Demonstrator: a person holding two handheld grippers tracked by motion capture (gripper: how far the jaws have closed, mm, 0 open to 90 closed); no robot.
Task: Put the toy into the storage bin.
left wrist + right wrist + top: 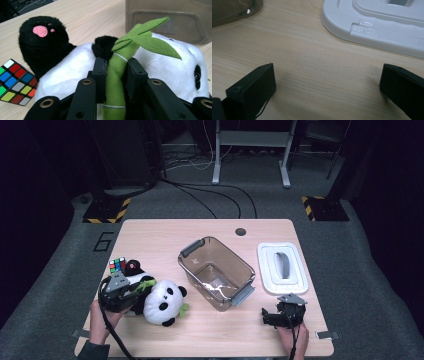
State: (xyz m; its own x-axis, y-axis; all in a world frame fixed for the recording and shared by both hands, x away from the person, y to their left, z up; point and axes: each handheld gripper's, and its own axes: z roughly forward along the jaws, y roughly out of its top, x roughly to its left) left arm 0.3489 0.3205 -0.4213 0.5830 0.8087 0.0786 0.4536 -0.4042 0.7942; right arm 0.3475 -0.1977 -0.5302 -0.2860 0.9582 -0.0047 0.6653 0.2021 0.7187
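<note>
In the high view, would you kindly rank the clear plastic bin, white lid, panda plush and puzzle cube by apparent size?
1. Clear plastic bin
2. White lid, slightly smaller
3. Panda plush
4. Multicoloured puzzle cube, partly hidden

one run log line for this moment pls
left tongs: shut on bamboo stalk of panda plush | right tongs: open, over table | bin: open | lid: beside bin

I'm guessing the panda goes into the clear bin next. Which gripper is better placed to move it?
Probably the left gripper: its jaws are already shut on the panda's green bamboo stalk. The right gripper is open over bare table near the white lid.
</note>
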